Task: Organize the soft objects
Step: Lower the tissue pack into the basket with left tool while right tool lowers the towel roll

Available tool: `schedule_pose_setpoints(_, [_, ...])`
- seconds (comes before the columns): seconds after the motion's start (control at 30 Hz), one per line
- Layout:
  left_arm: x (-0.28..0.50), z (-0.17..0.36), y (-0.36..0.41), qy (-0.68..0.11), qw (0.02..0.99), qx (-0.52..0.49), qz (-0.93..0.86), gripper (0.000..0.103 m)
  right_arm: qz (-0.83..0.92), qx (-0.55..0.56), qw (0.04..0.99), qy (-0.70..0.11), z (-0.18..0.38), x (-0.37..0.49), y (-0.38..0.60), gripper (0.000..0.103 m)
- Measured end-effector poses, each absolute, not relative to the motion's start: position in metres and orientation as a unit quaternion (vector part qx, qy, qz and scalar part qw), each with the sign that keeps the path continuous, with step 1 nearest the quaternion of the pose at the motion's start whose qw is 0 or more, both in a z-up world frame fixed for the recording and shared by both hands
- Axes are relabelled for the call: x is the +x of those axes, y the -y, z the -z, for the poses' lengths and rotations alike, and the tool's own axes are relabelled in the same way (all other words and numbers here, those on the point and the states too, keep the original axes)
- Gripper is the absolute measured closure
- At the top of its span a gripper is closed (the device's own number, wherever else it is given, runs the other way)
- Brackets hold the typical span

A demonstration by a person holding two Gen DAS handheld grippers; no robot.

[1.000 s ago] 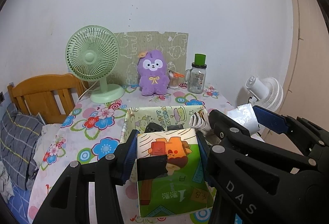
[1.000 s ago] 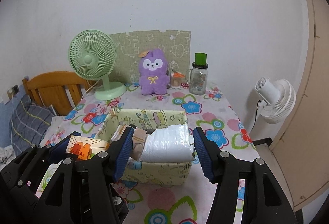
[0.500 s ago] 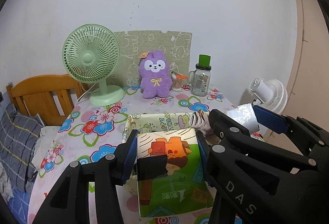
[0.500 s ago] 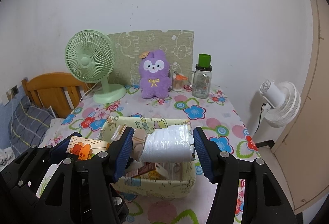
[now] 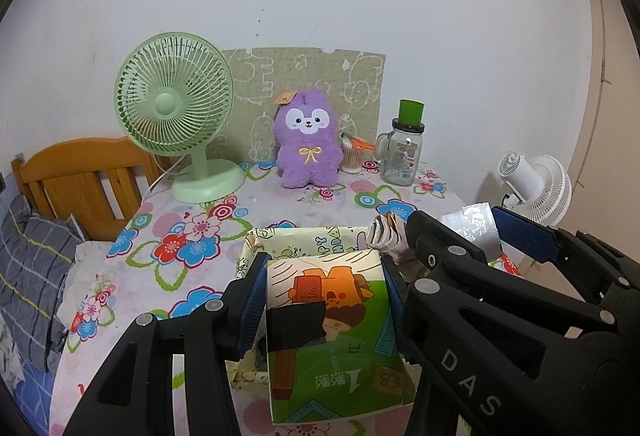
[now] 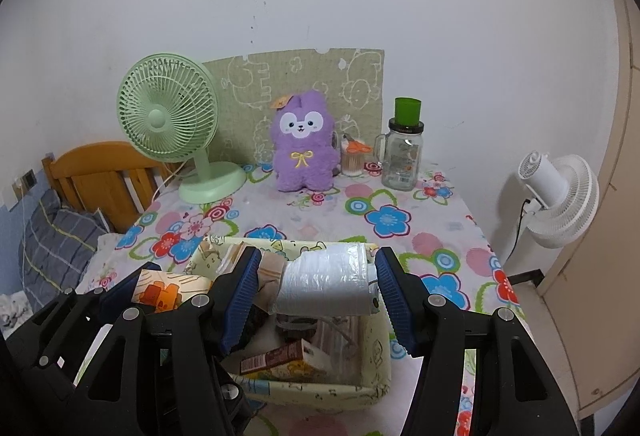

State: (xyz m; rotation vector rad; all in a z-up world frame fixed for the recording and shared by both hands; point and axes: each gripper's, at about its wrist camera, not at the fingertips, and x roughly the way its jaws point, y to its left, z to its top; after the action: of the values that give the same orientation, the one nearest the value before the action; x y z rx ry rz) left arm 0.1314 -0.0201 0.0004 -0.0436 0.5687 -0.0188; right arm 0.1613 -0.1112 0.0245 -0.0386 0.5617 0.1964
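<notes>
A cartoon-printed tissue pack [image 5: 332, 336] sits clamped between the blue pads of my left gripper [image 5: 324, 276], which is shut on it. My right gripper [image 6: 316, 272] is shut on a white plastic-wrapped soft pack [image 6: 324, 284]. Both packs hang just above a pale yellow fabric basket [image 6: 376, 356] on the flowered table. The right wrist view looks down into the basket at a brown packet [image 6: 280, 356] and other wrapped items. In the left wrist view only the basket's far rim [image 5: 304, 236] shows behind the tissue pack. A purple plush toy [image 6: 302, 143] sits upright at the back.
At the table's back stand a green desk fan [image 6: 172, 115], a patterned board [image 6: 304, 75], a cup of cotton swabs [image 6: 352, 159] and a glass jar with a green lid [image 6: 404, 155]. A wooden bed frame [image 6: 100, 171] and pillow are left; a white fan [image 6: 560, 195] is right.
Both grippers have moved forward toward the wall with their packs still held. The fan and plush look nearer, and the basket's inside now shows under the right gripper.
</notes>
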Motion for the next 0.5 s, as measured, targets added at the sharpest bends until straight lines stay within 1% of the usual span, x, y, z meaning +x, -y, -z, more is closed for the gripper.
schedule_pose_setpoints(0.5, [0.166,0.013,0.02,-0.301,0.953,-0.032,0.005,0.048,-0.097,-0.01,0.95,-0.295,-0.009,0.198,0.111,0.041])
